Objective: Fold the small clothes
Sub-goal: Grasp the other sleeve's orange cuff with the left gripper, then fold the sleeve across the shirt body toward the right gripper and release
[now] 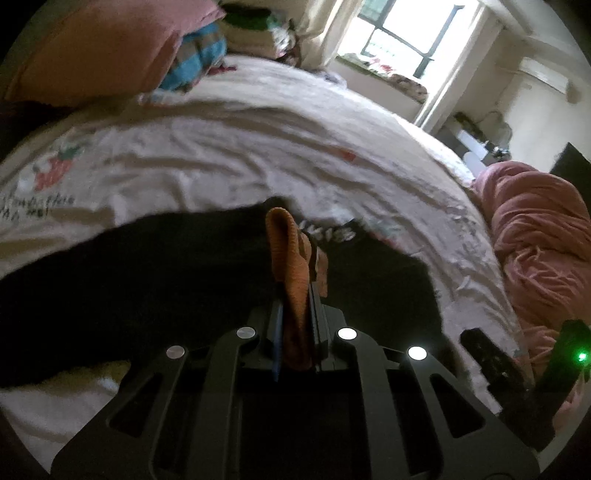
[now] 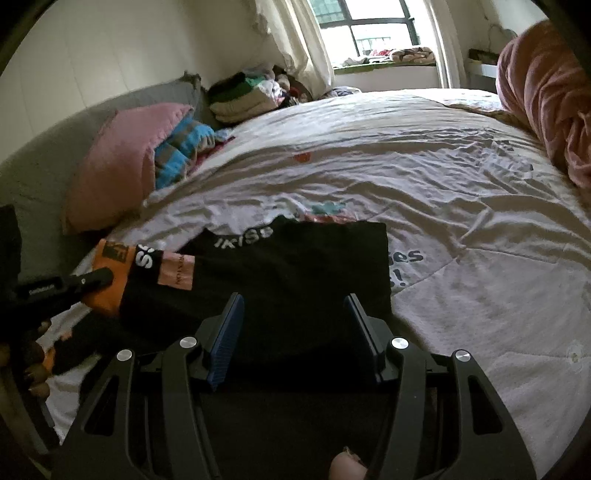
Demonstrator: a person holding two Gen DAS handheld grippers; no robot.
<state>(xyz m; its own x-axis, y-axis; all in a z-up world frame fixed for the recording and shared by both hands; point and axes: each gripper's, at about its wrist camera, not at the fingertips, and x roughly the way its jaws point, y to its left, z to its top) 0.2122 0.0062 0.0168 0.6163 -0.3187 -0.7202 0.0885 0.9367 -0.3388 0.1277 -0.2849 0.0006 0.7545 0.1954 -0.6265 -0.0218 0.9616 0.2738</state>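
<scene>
Where left tool (image 1: 295, 295) pinches orange cuff (image 1: 290, 266); "SS" legible.

Your garment (image 2: 288, 280) is black with white lettering, an orange cuff (image 1: 290, 266) and a pink panel; your gripper pads (image 2: 227, 328) are blue. You've a white quilt (image 2: 424, 177) printed with dark letters and a strawberry, a pink pillow (image 2: 118, 177), and a blue-and-grey striped cloth (image 2: 181, 151)

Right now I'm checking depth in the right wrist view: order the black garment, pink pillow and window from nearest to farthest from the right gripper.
1. Black garment, directly beneath the right gripper.
2. Pink pillow, ahead, left.
3. Window, across the room.
</scene>
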